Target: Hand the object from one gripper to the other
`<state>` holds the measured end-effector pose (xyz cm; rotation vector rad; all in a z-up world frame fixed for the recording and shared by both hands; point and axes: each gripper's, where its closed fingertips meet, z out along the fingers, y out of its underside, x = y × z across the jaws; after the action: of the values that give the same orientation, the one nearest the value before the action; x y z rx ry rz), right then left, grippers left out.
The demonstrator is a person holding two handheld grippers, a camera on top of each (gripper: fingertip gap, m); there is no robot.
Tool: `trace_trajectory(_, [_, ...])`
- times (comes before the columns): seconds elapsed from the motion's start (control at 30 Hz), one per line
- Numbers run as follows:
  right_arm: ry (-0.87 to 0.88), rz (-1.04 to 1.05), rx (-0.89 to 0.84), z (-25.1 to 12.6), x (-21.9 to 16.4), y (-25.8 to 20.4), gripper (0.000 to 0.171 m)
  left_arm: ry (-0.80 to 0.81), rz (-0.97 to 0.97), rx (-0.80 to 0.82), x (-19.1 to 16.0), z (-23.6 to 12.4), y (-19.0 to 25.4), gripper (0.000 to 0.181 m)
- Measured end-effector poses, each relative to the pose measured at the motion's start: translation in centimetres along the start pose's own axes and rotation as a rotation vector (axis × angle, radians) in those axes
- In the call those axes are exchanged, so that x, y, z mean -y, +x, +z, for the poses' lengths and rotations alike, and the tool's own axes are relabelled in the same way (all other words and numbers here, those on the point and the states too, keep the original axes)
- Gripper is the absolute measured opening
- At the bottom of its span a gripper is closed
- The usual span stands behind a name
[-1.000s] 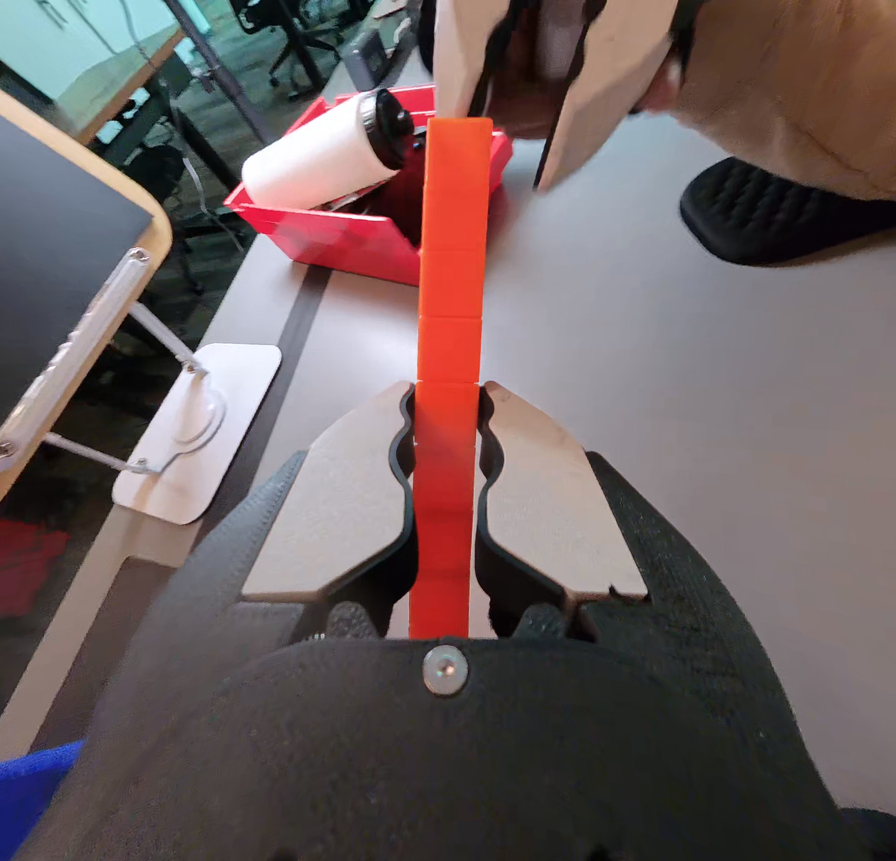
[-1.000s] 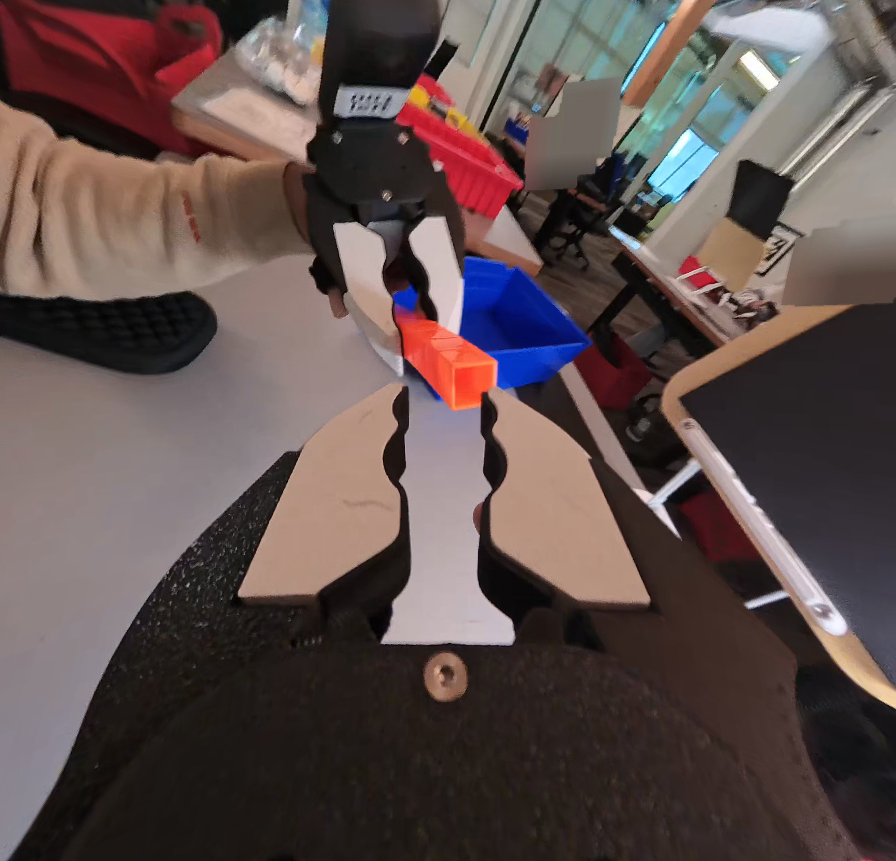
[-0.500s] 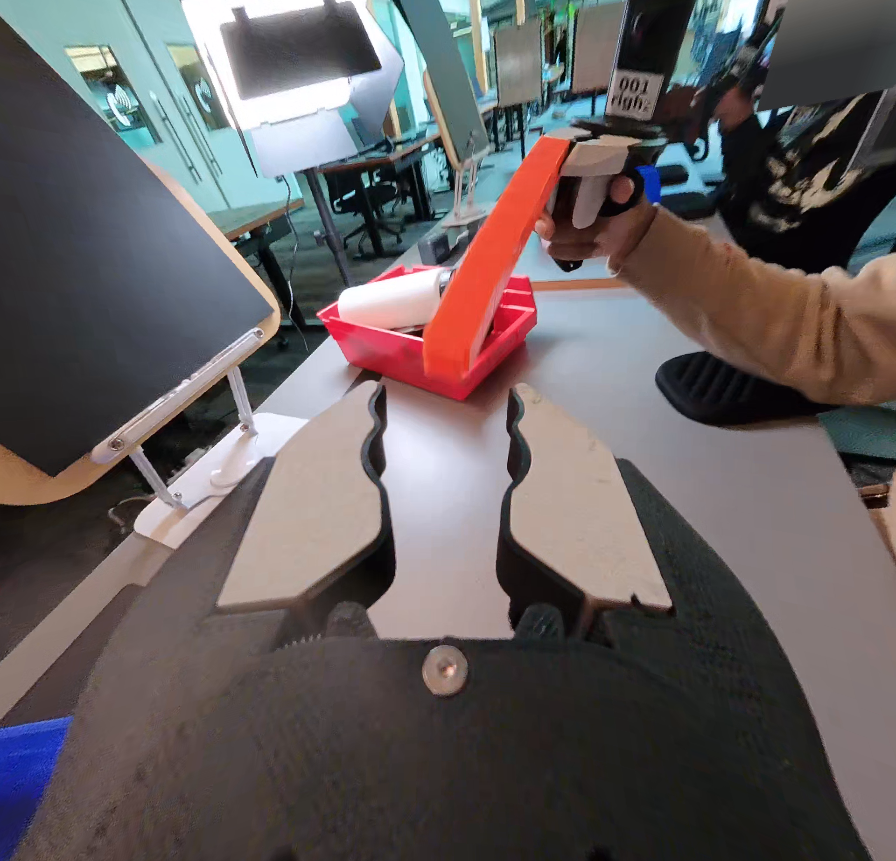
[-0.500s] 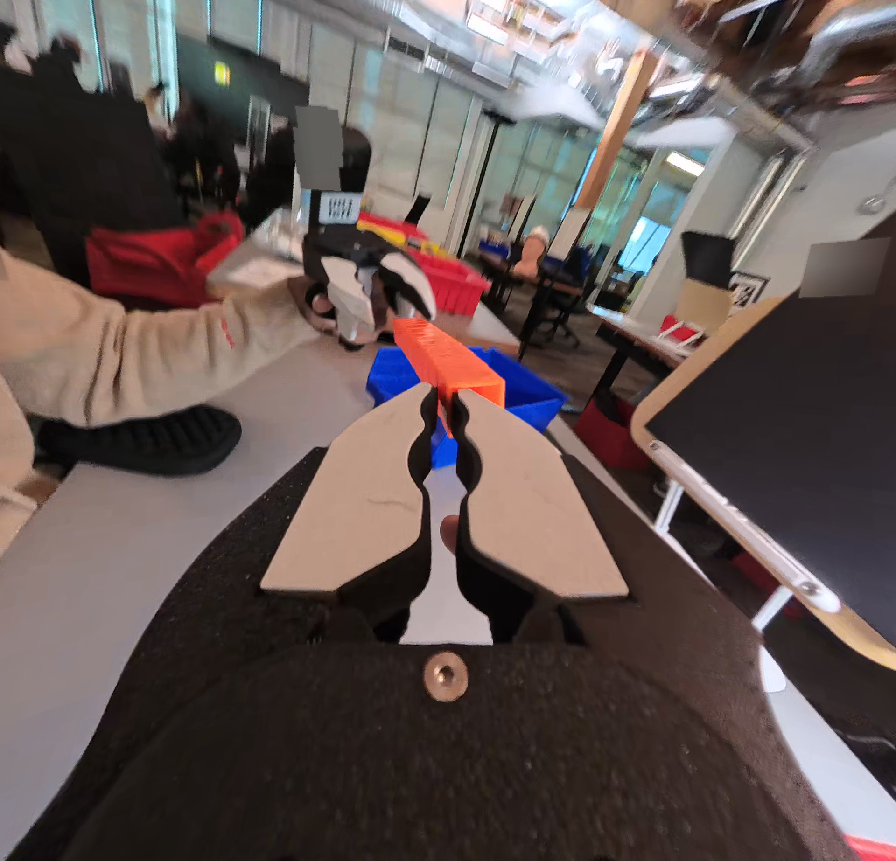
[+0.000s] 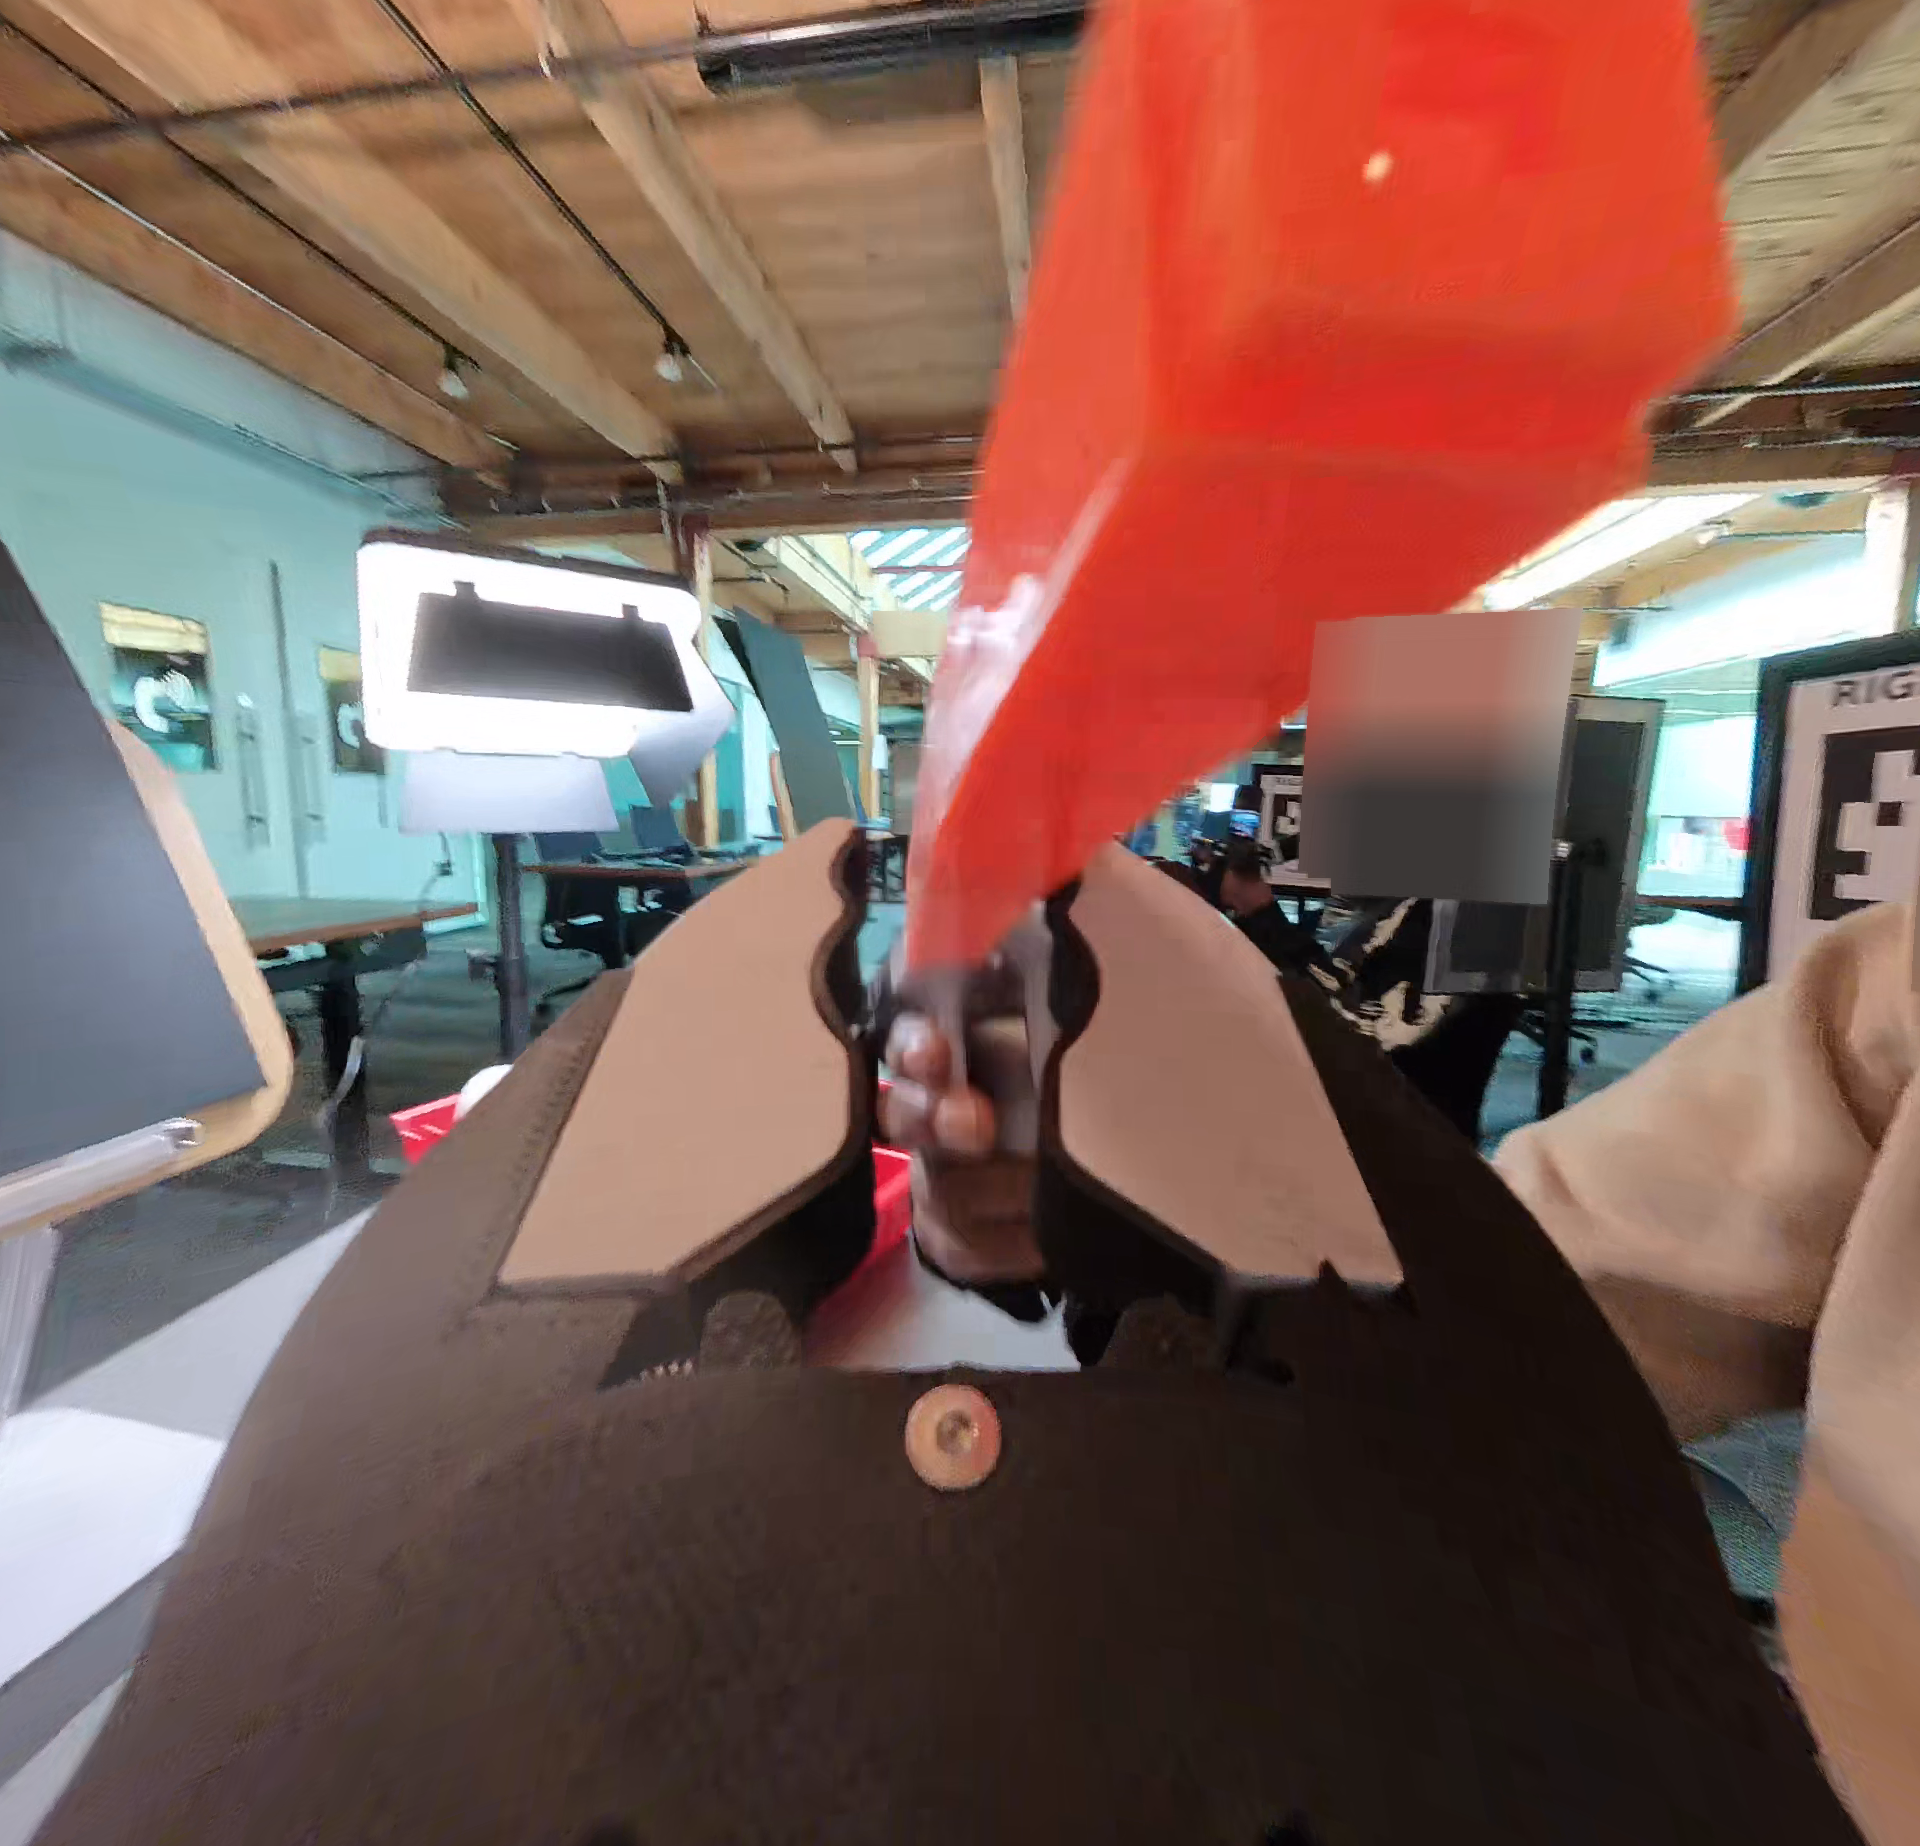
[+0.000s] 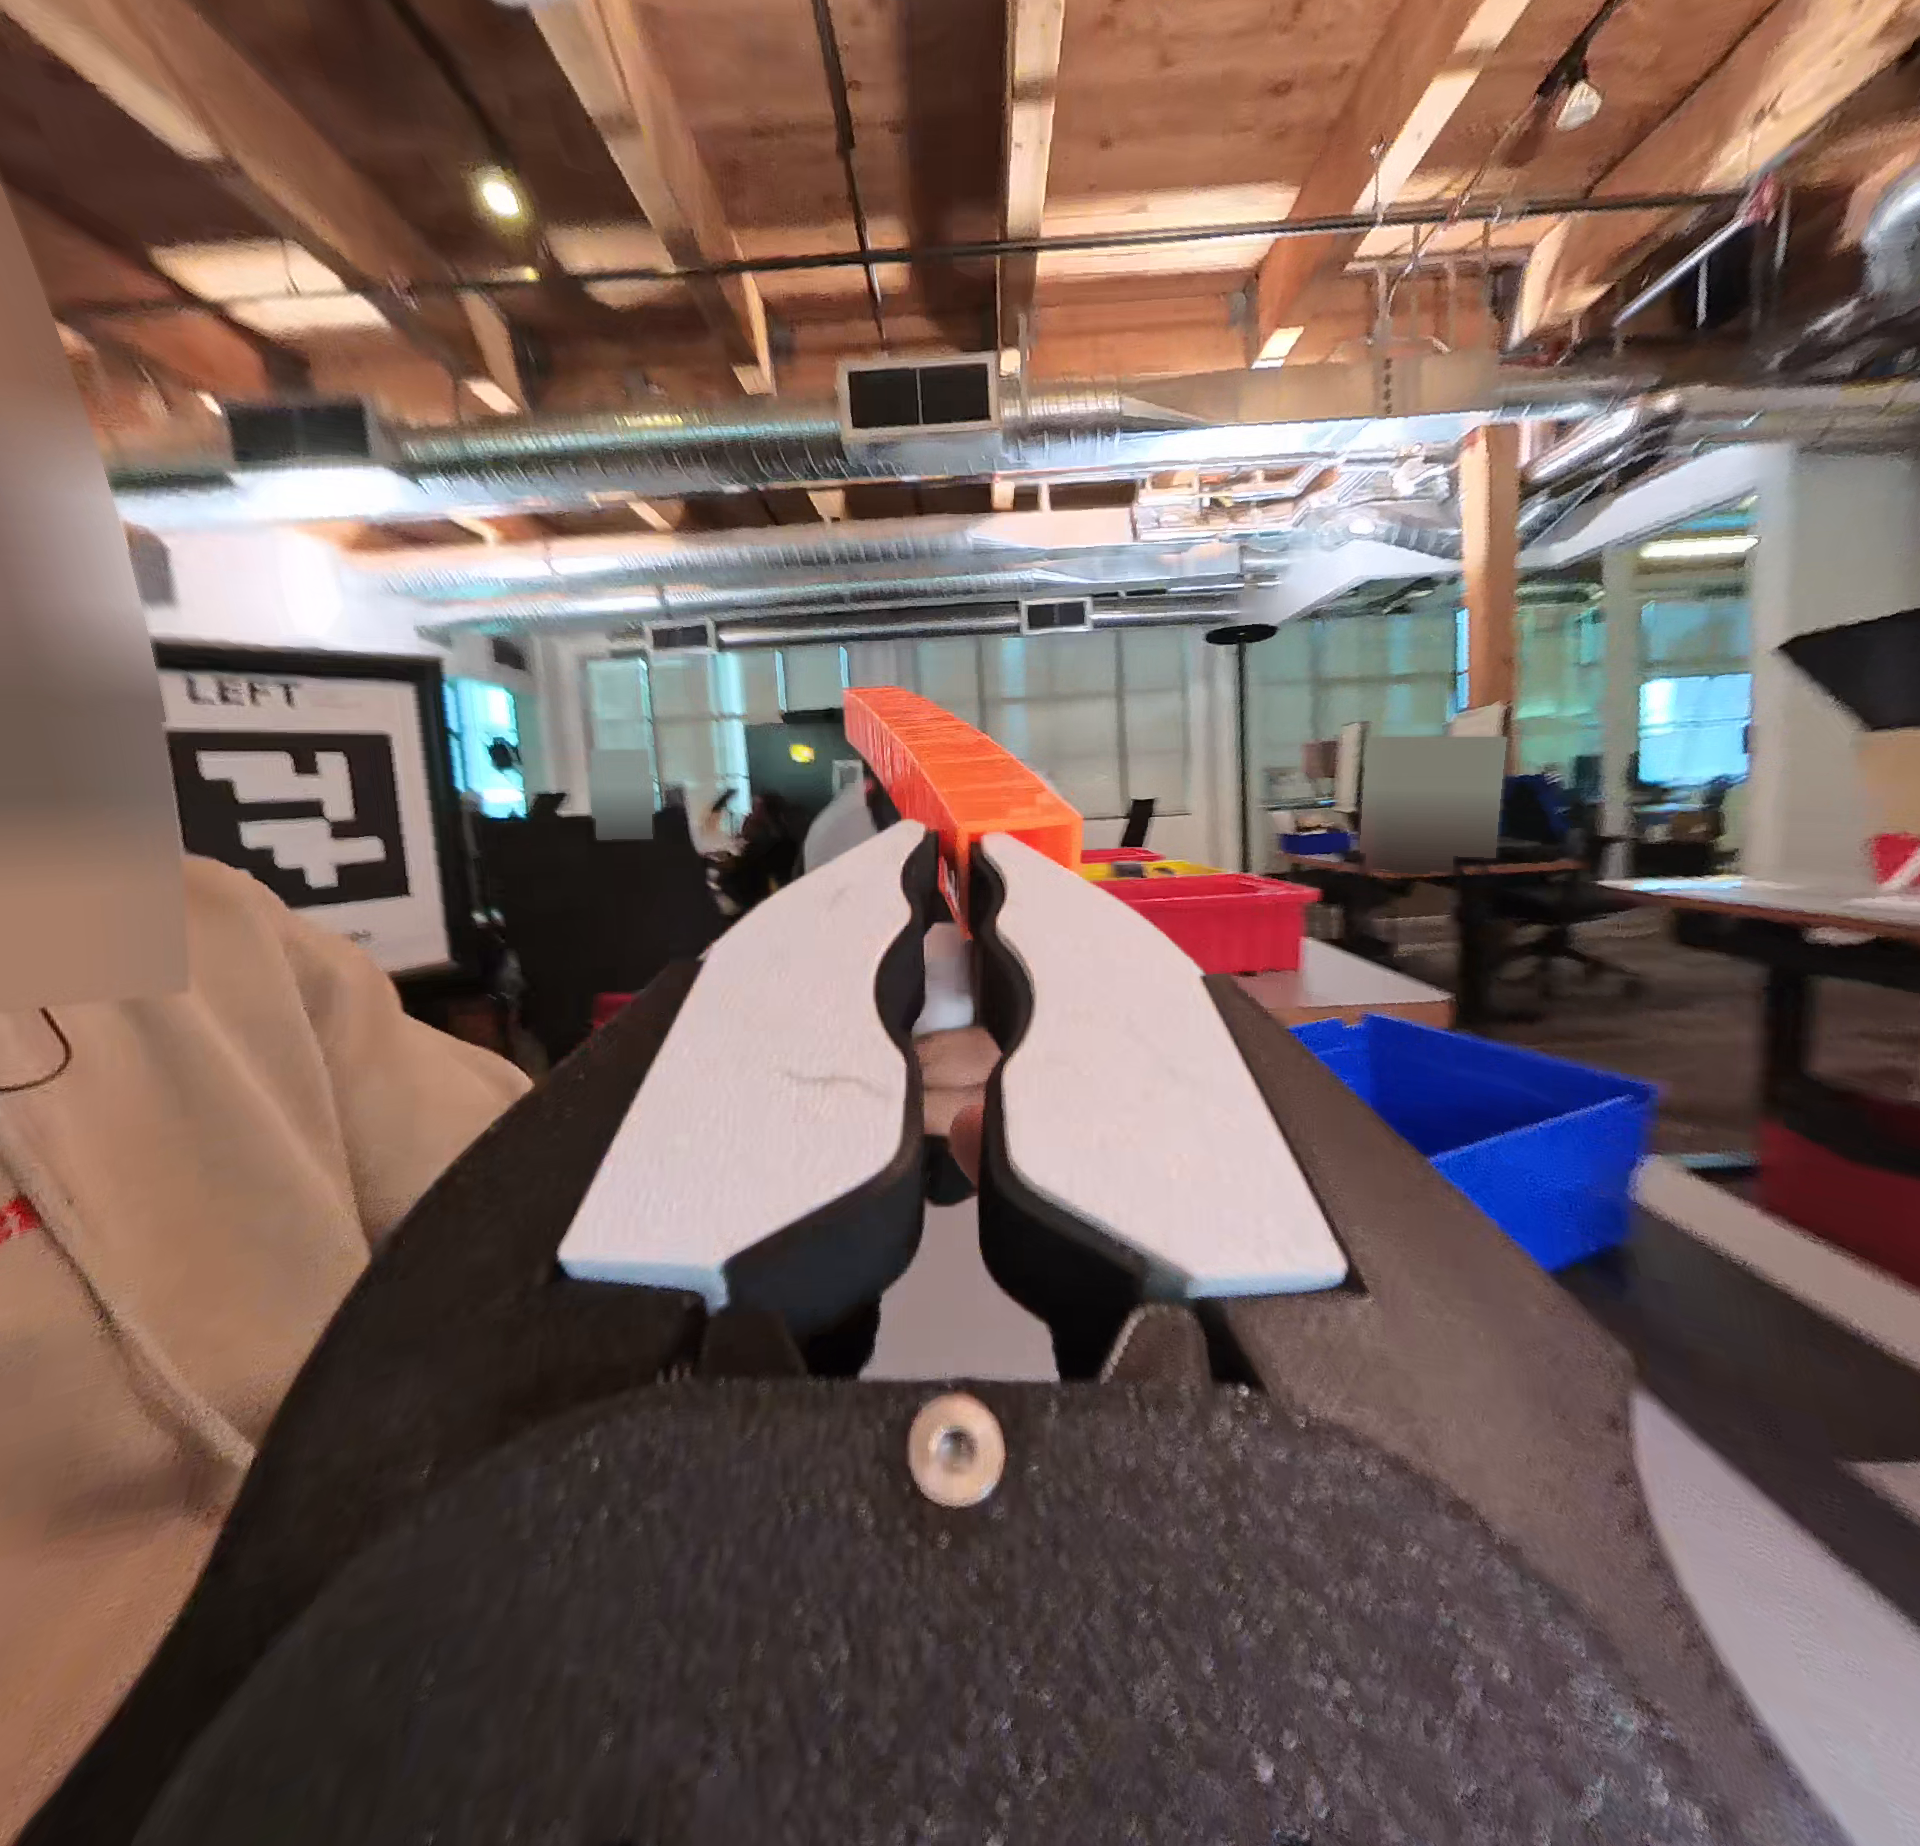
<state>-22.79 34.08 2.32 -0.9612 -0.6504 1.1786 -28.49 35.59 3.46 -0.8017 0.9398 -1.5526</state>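
A long orange bar (image 6: pixel 961 773), square in section and ribbed into block-like segments, is the thing to follow, and every place here is given against it. The right gripper (image 6: pixel 951 856) is clamped on the bar's near end, its two pale fingers drawn almost together with the orange end pinched between their tips. From that grip the bar runs forward and up to the left, lifted well above the bench (image 6: pixel 1340 981).

In the left wrist view the same bar (image 5: pixel 1299 425) fills the upper right, blurred and very close to the lens, slanting down to the gap between the left gripper (image 5: pixel 961 866) fingers. Those fingers stand apart with a moderate gap. The bar's lower end appears to sit beyond them, held by the other gripper rather than touching them, though blur makes this hard to confirm. A person's hand (image 5: pixel 951 1121) shows through that gap, just below the bar's lower end, and a cream sleeve (image 5: pixel 1704 1225) lies to the right of the bar.

In the right wrist view, a blue bin (image 6: pixel 1507 1131) sits on the bench below and to the right of the bar, and a red bin (image 6: pixel 1216 913) stands farther back, also to the bar's right. Above the bar is a wooden beam ceiling (image 6: pixel 1143 134).
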Motion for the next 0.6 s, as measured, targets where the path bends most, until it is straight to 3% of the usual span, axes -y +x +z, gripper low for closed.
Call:
trace_trajectory(0.03, [0.003,0.046,0.000,0.8,-1.4,0.1,0.004,0.013,0.025,0.019,0.5,-0.2,0.0,0.023])
trace_trajectory(0.1, [0.042,0.133,-0.011,1.8,-3.2,0.4,0.004,-0.003,0.060,0.061,0.9,-0.7,-0.6,0.023])
trace_trajectory(0.17, [0.025,0.231,-0.054,1.9,-4.2,1.6,0.006,-0.124,0.039,0.121,0.1,-1.3,-2.2,0.023])
trace_trajectory(0.23, [-0.117,0.228,-0.076,1.2,-5.1,2.7,0.013,-0.288,0.016,0.163,-1.8,-1.9,-3.6,0.023])
trace_trajectory(0.37, [-0.493,0.027,-0.132,-2.6,-6.3,3.6,0.036,-0.446,0.037,0.212,-3.7,-3.1,-5.0,0.022])
trace_trajectory(0.47, [-0.558,-0.068,-0.132,-4.2,-4.7,3.1,0.038,-0.625,-0.019,0.224,-6.3,-4.1,-5.5,0.023])
trace_trajectory(0.6, [-0.558,-0.320,-0.175,-3.7,-2.6,2.2,0.031,-1.067,0.045,0.224,-13.1,-7.4,-5.5,0.024])
